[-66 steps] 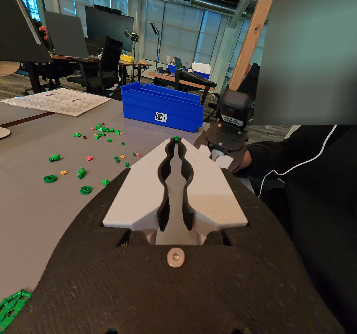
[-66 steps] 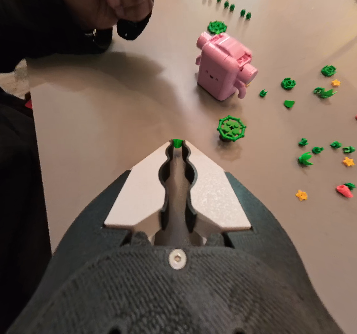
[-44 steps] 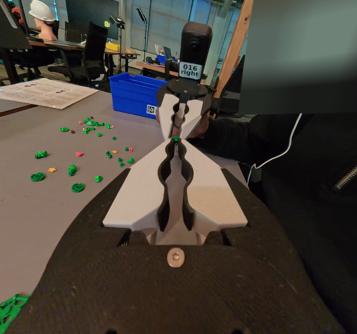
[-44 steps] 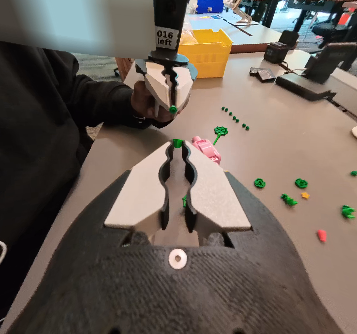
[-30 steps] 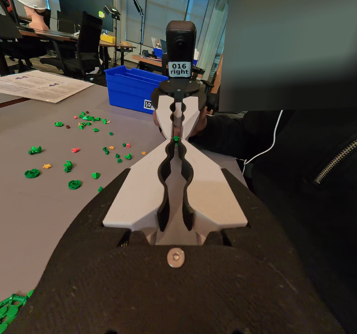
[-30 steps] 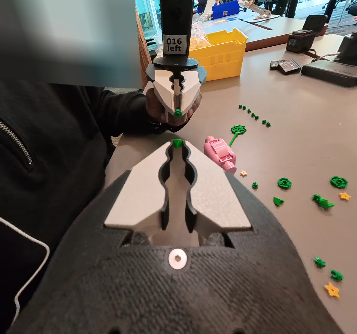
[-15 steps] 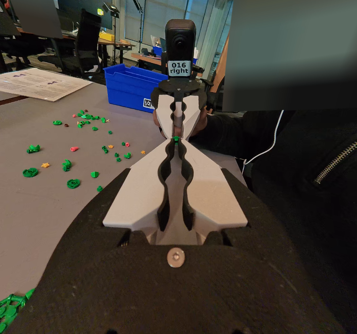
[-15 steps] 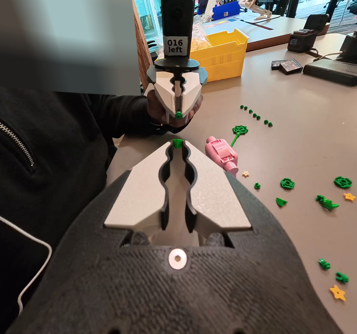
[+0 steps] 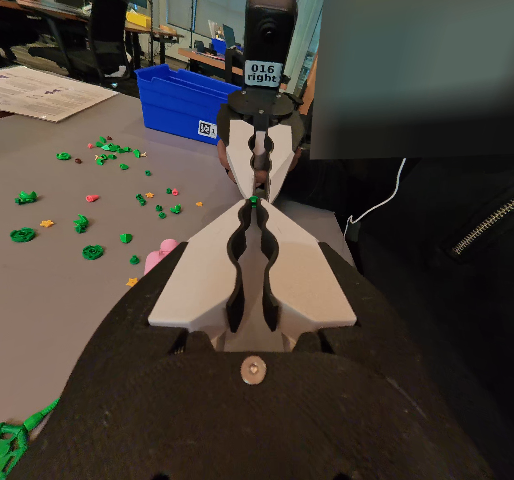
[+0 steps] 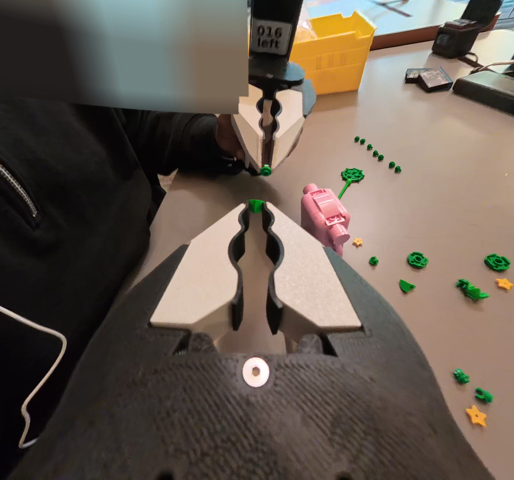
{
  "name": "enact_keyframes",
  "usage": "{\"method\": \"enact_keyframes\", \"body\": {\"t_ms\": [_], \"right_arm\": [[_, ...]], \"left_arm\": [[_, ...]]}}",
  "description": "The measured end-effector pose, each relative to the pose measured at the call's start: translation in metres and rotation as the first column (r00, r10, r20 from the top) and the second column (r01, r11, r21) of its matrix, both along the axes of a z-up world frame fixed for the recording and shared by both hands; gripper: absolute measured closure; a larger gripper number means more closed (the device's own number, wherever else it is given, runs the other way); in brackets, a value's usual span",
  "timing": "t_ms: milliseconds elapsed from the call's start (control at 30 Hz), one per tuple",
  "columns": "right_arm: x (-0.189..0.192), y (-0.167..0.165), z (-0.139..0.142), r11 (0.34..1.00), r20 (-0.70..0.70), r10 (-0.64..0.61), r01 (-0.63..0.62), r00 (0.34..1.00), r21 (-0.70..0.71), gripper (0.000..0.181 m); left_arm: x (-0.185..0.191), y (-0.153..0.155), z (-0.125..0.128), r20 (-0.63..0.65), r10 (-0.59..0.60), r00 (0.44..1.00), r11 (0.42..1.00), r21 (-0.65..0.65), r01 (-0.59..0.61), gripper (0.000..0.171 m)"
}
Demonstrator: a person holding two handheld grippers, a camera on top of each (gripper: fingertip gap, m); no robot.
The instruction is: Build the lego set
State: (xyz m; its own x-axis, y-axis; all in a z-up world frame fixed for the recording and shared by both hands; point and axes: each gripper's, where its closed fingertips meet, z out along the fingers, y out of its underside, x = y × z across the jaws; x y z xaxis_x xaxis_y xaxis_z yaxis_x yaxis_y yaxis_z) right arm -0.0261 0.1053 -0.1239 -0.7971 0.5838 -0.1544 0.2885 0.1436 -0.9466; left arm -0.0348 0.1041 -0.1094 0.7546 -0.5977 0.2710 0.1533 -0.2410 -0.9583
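My left gripper (image 9: 253, 201) is shut on a small round green stud (image 9: 252, 199), which also shows at its tip in the right wrist view (image 10: 265, 171). My right gripper (image 10: 256, 206) is shut on a small green leaf piece (image 10: 255, 206). The two grippers face each other tip to tip above the table's near edge, a short gap apart. The pink lego figure (image 10: 325, 212) lies on the table just right of my right gripper; its edge peeks out in the left wrist view (image 9: 161, 254).
Several loose green, yellow and pink pieces (image 9: 91, 251) lie scattered on the grey table (image 9: 55, 286). A green web piece on a stem (image 10: 351, 175) and a row of green studs (image 10: 375, 152) lie beyond the figure. A blue bin (image 9: 180, 105) and a yellow bin (image 10: 333, 55) stand behind. The grippers are tip to tip, or close to it.
Both grippers rose from the table and turned to face each other. Over the last second they closed the gap between their tips, each still holding its green piece.
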Motion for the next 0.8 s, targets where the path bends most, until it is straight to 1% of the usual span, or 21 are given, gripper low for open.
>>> {"method": "enact_keyframes", "body": {"t_ms": [100, 267, 367, 500, 633, 800], "right_arm": [[0.002, -0.003, -0.004, 0.999, 0.008, 0.013, -0.014, 1.0, 0.031, 0.175], [0.002, -0.005, -0.006, 0.999, 0.02, 0.011, -0.012, 1.0, 0.031, 0.175], [0.001, -0.004, -0.006, 0.999, 0.029, 0.004, -0.005, 1.0, 0.036, 0.175], [0.002, -0.005, -0.009, 0.998, 0.038, 0.002, -0.004, 0.999, 0.061, 0.175], [0.003, -0.005, -0.014, 0.994, 0.043, 0.004, -0.008, 0.999, 0.107, 0.175], [0.005, -0.007, -0.014, 0.994, 0.05, 0.018, -0.023, 0.999, 0.103, 0.175]], "left_arm": [[0.004, 0.0, -0.005, -0.014, -0.021, 1.0, 1.0, -0.021, 0.021, 0.171], [0.014, -0.001, -0.014, -0.041, -0.069, 0.997, 0.996, -0.067, 0.066, 0.171], [0.016, -0.001, -0.018, -0.074, -0.069, 0.995, 0.995, -0.076, 0.064, 0.171], [0.017, -0.001, -0.02, -0.079, -0.074, 0.994, 0.994, -0.088, 0.067, 0.171], [0.017, 0.0, -0.027, -0.118, -0.07, 0.991, 0.992, -0.111, 0.057, 0.171], [0.019, -0.002, -0.026, -0.104, -0.088, 0.991, 0.99, -0.118, 0.076, 0.171]]}}
